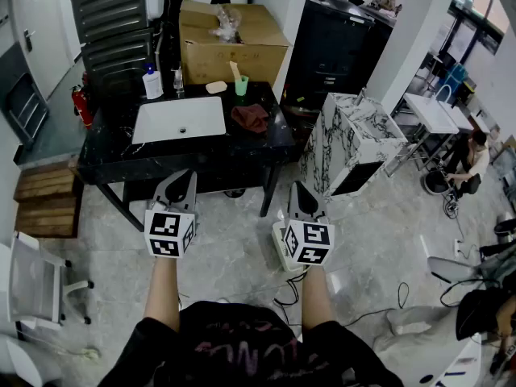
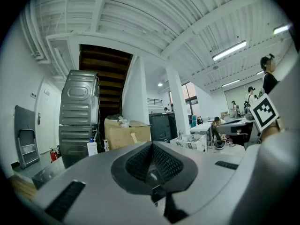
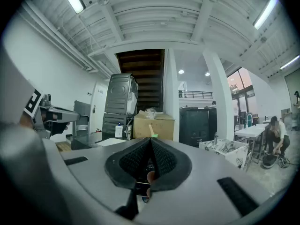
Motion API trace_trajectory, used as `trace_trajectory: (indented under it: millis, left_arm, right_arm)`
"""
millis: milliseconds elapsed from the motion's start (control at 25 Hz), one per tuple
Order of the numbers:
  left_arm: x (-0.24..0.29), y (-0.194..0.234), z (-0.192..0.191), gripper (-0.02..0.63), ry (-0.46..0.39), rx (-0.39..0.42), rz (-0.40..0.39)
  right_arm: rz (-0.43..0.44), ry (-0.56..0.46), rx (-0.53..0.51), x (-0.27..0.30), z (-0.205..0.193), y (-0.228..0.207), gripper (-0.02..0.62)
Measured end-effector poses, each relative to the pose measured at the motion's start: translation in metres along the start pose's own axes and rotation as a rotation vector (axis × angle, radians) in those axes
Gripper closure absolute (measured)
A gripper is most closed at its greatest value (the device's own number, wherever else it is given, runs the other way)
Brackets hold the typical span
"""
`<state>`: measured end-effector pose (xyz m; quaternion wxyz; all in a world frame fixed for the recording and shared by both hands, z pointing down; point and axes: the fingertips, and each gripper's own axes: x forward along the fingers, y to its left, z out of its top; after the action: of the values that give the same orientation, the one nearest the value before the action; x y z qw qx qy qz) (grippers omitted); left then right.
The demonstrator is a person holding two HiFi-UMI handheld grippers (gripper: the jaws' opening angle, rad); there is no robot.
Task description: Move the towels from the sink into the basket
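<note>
Clenched, empty left claw (image 1: 184,176) and right claw (image 1: 299,188) (both level) hover well short of towel (image 1: 251,117).

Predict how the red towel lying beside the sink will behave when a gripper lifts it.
The towel lies crumpled in soft folds, so it will probably go limp and drape from the pinch. It looks small, so likely light. A loose corner may drag across the counter.
</note>
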<state>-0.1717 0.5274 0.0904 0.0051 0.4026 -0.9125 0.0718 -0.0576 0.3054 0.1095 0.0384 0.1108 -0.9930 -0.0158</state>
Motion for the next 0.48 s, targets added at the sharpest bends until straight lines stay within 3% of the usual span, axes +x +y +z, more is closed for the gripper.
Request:
trace_trajectory:
  millis: [480]
  left_arm:
    - [0.0069, 0.0036, -0.0049, 0.589, 0.007, -0.015, -0.008]
  right_arm:
    - [0.005, 0.004, -0.012, 0.0092, 0.001, 0.0055, 0.58]
